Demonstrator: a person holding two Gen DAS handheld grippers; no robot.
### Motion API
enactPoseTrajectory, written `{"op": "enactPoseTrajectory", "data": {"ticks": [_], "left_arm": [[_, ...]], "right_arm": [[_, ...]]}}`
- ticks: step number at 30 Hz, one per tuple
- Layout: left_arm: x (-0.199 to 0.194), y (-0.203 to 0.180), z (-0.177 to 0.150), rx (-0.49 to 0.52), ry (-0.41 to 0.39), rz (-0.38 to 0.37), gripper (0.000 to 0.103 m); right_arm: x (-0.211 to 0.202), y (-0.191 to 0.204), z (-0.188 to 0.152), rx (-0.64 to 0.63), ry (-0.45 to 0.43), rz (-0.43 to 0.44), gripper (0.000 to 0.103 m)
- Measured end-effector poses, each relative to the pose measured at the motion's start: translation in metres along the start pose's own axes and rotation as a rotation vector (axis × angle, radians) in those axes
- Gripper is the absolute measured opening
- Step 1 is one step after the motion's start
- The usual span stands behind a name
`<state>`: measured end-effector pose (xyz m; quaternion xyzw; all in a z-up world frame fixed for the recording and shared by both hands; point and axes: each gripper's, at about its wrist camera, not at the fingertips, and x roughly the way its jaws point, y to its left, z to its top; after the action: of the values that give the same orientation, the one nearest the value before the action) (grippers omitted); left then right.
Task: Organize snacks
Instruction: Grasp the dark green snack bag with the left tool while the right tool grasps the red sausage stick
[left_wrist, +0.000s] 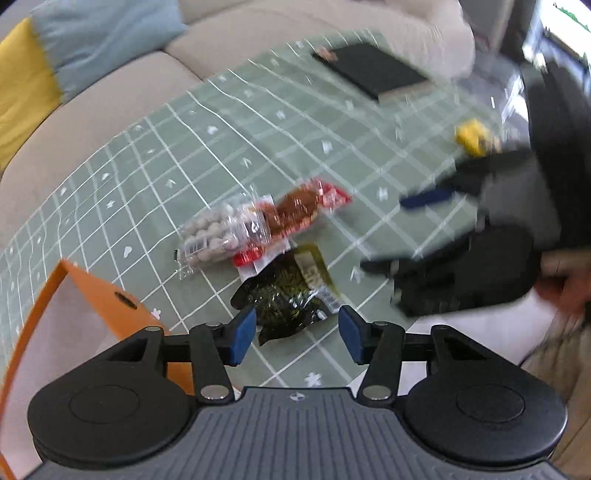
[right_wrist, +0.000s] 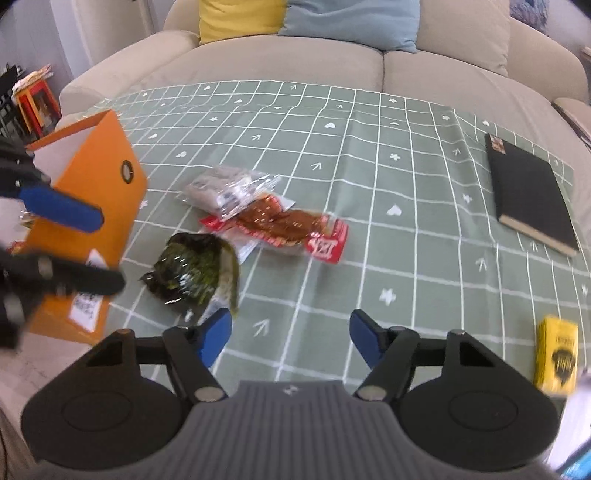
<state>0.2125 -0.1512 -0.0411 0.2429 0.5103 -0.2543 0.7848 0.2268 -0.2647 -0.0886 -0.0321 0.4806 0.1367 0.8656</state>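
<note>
Snack packets: three in a loose heap mid-table. One clear bag of pale round balls (left_wrist: 216, 236), one red-edged packet of brown saucy strips (left_wrist: 295, 212) overlapping it, and one dark green crinkly seaweed-looking packet (left_wrist: 286, 299) just beside those two, closest to the grippers.
Yellow pack: one small yellow box with a black logo (right_wrist: 557, 360), well apart from the heap, near the table's right edge in the right wrist view.
Container: one orange cardboard box (right_wrist: 92, 192), open top, white label on its side, standing at the left edge near the green packet.
Other stuff: one black notebook (right_wrist: 532, 192) lying flat on the far right of the green grid-pattern tablecloth (right_wrist: 369, 155). Beige sofa (right_wrist: 295, 62) behind, with two cushions, one yellow (right_wrist: 236, 18), one light blue (right_wrist: 351, 20).
Left gripper (left_wrist: 297, 334): blue pads spread apart, hanging right over the green packet, not pinching it.
Right gripper (right_wrist: 290, 339): jaws apart too, only bare cloth between them, green packet just off its left pad.
</note>
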Motion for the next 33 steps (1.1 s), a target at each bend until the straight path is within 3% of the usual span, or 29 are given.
{"op": "enactPoseTrajectory", "data": {"ticks": [5, 14, 17, 26, 28, 31, 33], "left_arm": [[0.023, -0.005, 0.008, 0.124, 0.086, 0.004, 0.069], [0.057, -0.007, 0.01, 0.257, 0.202, 0.056, 0.074], [0.063, -0.007, 0.014, 0.264, 0.23, 0.065, 0.074], [0.087, -0.001, 0.023, 0.209, 0.276, 0.068, 0.074], [0.088, 0.001, 0.024, 0.187, 0.268, 0.067, 0.07], [0.09, 0.003, 0.024, 0.154, 0.261, 0.07, 0.056], [0.089, 0.005, 0.023, 0.129, 0.256, 0.071, 0.052]], "right_arm": [[0.015, -0.003, 0.009, -0.117, -0.004, -0.031, 0.068], [0.04, 0.023, 0.006, -0.528, -0.085, -0.112, 0.071], [0.043, 0.023, 0.008, -0.56, -0.129, -0.139, 0.071], [0.062, 0.026, 0.006, -0.629, -0.185, -0.094, 0.069], [0.063, 0.026, 0.007, -0.624, -0.19, -0.086, 0.063], [0.065, 0.025, 0.008, -0.607, -0.18, -0.059, 0.045], [0.066, 0.024, 0.009, -0.598, -0.171, -0.068, 0.04]]}}
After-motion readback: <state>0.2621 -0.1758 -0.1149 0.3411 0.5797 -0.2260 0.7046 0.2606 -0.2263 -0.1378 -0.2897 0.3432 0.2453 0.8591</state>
